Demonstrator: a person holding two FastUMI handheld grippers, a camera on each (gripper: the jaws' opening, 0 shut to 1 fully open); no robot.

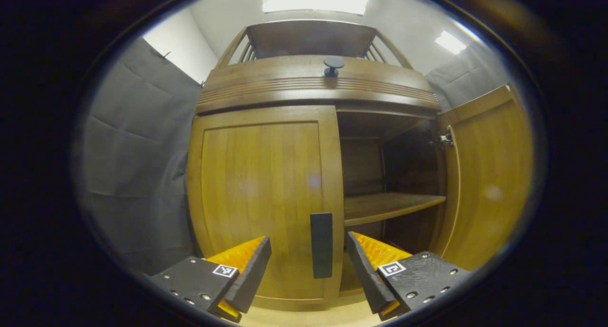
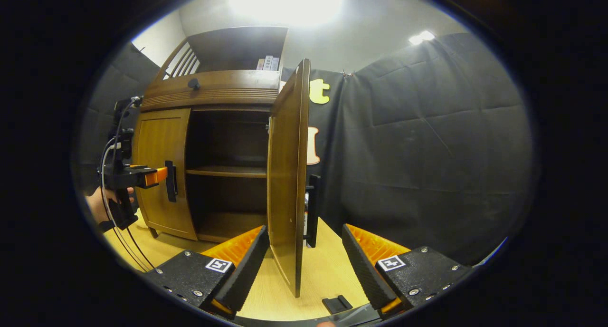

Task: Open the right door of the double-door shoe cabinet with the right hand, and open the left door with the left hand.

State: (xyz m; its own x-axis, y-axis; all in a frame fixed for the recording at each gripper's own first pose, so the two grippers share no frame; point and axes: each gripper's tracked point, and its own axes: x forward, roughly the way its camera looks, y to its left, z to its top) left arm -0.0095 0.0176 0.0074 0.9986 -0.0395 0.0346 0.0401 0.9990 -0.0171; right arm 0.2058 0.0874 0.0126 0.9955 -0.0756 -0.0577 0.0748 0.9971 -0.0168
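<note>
Left gripper [image 1: 308,251]: jaws wide, straddling the upright handle [image 1: 321,245] of the closed left door [image 1: 259,198], not gripping. Right gripper [image 2: 305,248]: jaws wide around the near edge of the right door [image 2: 286,175], which stands swung out, edge-on. A hand [image 2: 102,201] holds the left gripper level.

Before me the wooden shoe cabinet [image 1: 313,87] — its right door [image 2: 287,175] swung wide open, its left door [image 1: 263,194] shut, dark handle [image 1: 321,245] upright.

Holder's hand [image 2: 102,204] cut off at edge, cabinet-top items [image 2: 268,63] too small, maybe boxes
</note>
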